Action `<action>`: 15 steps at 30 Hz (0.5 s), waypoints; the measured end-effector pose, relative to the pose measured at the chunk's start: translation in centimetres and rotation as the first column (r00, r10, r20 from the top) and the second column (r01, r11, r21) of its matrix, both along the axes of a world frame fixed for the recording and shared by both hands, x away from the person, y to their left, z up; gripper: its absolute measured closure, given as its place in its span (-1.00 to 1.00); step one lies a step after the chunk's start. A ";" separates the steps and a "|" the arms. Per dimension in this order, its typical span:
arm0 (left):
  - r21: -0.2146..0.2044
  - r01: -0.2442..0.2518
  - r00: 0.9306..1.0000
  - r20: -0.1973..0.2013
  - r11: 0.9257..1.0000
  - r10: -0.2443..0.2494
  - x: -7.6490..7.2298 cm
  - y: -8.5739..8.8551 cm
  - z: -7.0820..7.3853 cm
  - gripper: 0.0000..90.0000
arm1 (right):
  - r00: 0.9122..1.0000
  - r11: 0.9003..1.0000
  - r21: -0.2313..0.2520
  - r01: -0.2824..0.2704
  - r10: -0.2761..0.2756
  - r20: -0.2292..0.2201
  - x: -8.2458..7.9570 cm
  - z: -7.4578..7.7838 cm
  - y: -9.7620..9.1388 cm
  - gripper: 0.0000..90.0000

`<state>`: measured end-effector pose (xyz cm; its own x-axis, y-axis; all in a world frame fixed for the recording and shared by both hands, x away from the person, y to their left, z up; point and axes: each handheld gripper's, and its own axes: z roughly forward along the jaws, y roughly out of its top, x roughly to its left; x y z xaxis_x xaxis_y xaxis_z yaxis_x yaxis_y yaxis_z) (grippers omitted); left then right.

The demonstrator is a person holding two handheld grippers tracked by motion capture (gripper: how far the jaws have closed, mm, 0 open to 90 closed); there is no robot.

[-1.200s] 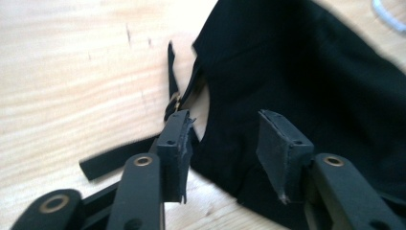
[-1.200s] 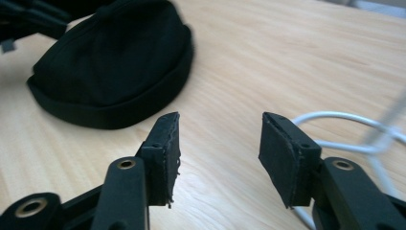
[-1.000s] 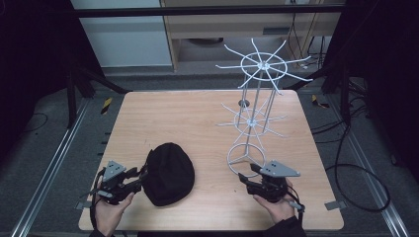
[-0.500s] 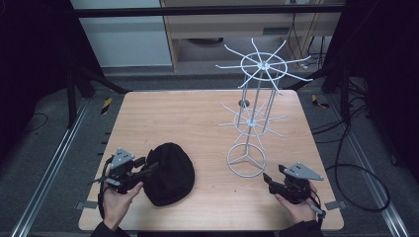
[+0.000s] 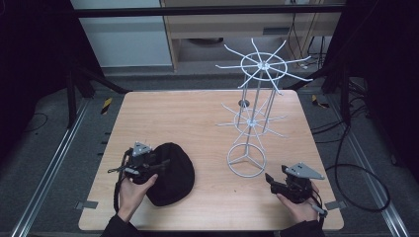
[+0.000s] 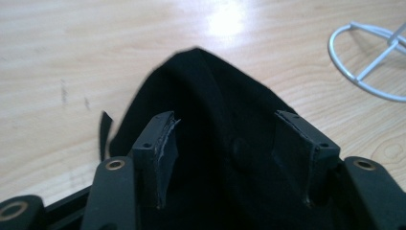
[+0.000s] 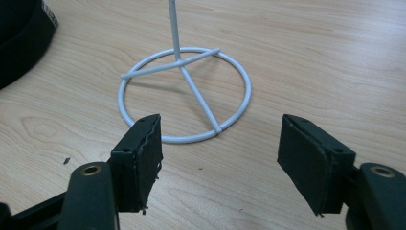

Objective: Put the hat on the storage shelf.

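While the black cap (image 5: pixel 170 173) lies flat on the table (image 5: pixel 197 118) at its near left, the white wire rack (image 5: pixel 254 113) stands empty at the right, no arm of either tier carrying anything. Judged from this, hanging the cap on the rack is the work in hand, and it is at the very start: nothing lifted, nothing hung.

Left tongs (image 6: pixel 230 143): they have just been opening and now stand spread. In the left gripper view they sit low over the near edge of the cap, with black fabric between and under the two pads. The pads do not press it; no grip as yet. In the high view the left tongs (image 5: pixel 160 162) overlap the cap's left side.

Right tongs (image 7: pixel 220 153): also just been opening, now spread with only bare table between them. The right gripper view looks along them at the rack's ring base (image 7: pixel 184 93), close but apart. In the high view the right tongs (image 5: pixel 271 178) rest near the table's front right, just beside the base ring.

Left to do, as I read it: close on the cap, raise it, carry it across to the rack, seat it on an arm, possibly with the right tongs steadying the base.
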<state>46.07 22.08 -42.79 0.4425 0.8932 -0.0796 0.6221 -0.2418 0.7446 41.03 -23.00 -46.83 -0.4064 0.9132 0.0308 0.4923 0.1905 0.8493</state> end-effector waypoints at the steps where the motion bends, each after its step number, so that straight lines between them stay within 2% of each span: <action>1: 0.012 0.004 1.000 -0.008 1.000 -0.004 0.1 0.0 -0.3 -0.09 | 1.000 1.000 -0.006 -0.002 0.002 0.003 0.0 -0.1 0.0 -0.29; 6: 0.034 -0.002 0.999 -0.040 0.999 0.003 0.4 -0.2 -1.5 0.09 | 1.000 1.000 -0.007 -0.009 0.009 -0.013 0.2 -0.2 0.1 -0.29; 10: 0.016 0.004 0.997 -0.078 1.000 -0.002 0.9 -0.2 -2.3 0.27 | 1.000 1.000 -0.013 -0.014 0.013 -0.016 0.3 -0.4 0.1 -0.28; 12: 0.009 0.006 0.997 -0.079 1.000 -0.005 0.9 -0.2 -2.4 0.34 | 1.000 1.000 -0.013 -0.014 0.014 -0.017 0.3 -0.4 0.1 -0.28; 13: 0.016 0.007 0.997 -0.077 1.000 -0.006 1.0 -0.3 -2.5 0.52 | 1.000 1.000 -0.007 -0.015 0.014 -0.023 0.2 -0.4 0.1 -0.28; 15: 0.019 0.010 0.997 -0.076 1.000 -0.009 1.0 -0.4 -2.5 0.55 | 1.000 1.000 -0.007 -0.013 0.013 -0.026 0.2 -0.4 0.1 -0.28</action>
<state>47.05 21.71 -45.33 0.4443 0.8907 -0.0961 0.6741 -0.2618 0.6906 41.26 -22.85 -47.19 -0.4173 0.9081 0.0346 0.5117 0.2033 0.8348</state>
